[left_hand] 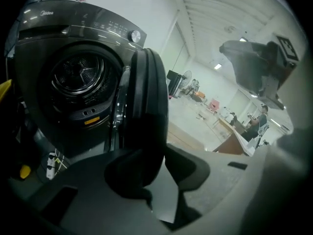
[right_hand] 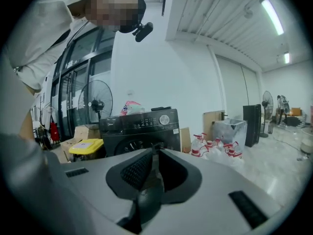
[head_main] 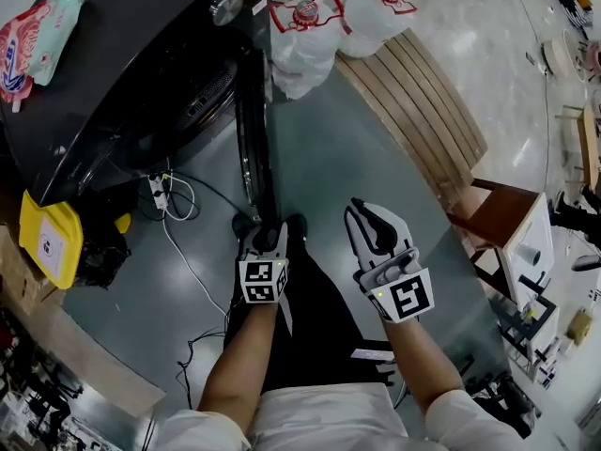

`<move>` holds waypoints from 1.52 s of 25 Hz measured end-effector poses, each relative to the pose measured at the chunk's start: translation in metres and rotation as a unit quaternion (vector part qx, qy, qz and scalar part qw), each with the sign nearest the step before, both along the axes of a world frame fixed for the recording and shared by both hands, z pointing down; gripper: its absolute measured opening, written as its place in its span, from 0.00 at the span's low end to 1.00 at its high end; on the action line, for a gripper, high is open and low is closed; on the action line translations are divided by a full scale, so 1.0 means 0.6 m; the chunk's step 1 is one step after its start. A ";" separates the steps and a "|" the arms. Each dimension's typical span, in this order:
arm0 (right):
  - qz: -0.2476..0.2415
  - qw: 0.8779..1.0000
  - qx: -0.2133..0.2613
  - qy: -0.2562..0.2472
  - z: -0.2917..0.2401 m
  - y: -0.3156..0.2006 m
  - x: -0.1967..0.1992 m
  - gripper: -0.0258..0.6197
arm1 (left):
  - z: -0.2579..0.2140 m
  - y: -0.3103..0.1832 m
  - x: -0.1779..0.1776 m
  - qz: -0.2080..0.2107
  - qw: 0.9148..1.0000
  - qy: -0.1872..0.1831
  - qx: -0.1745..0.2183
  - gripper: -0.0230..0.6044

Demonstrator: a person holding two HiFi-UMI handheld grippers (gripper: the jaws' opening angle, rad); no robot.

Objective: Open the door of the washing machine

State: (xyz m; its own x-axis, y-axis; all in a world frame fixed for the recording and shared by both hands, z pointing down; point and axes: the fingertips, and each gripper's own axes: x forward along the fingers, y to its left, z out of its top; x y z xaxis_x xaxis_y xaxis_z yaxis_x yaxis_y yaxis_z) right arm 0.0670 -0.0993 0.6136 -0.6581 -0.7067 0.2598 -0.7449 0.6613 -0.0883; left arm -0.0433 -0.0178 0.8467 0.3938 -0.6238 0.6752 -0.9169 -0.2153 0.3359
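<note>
The black washing machine (head_main: 113,73) stands at the upper left with its round door (head_main: 252,148) swung out, seen edge-on. My left gripper (head_main: 266,233) is at the door's outer edge. In the left gripper view the door (left_hand: 146,97) runs down between the jaws of the left gripper (left_hand: 155,165), lying against the left finger (left_hand: 122,175), with a strip of floor showing beside the right finger; the jaws are open. The drum (left_hand: 80,77) is exposed. My right gripper (head_main: 362,216) hovers to the right over the floor, shut and empty, facing the machine (right_hand: 139,129).
A yellow box (head_main: 49,238) and a power strip with cables (head_main: 160,191) lie left of the door. Bagged water bottles (head_main: 310,17) and a slatted wooden bench (head_main: 413,101) sit behind. A brown desk (head_main: 502,219) is at the right. A snack packet (head_main: 38,31) lies on the machine.
</note>
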 end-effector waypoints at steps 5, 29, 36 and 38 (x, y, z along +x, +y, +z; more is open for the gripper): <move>0.038 0.999 0.007 -0.008 0.006 0.015 0.050 0.14 | -0.003 -0.013 0.072 0.025 0.999 0.022 0.009 0.22; 0.199 0.980 -0.007 -0.003 0.038 0.092 0.256 0.14 | -0.003 -0.136 0.379 0.082 0.992 0.093 -0.006 0.21; 0.229 0.973 -0.019 -0.011 0.052 0.101 0.290 0.14 | -0.024 -0.195 0.478 0.168 0.974 0.148 -0.003 0.33; 0.228 0.974 -0.016 -0.010 0.050 0.102 0.294 0.13 | -0.033 -0.190 0.480 0.189 0.970 0.155 0.012 0.33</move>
State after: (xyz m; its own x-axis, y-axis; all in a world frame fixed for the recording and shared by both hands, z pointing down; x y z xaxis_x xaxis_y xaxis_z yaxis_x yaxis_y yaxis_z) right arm 0.2434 -0.0380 0.6434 -0.2835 -0.9184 0.2759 -0.9582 0.2593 -0.1212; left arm 0.2450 -0.1316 0.8269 0.7787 -0.4093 0.4755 -0.6272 -0.5272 0.5733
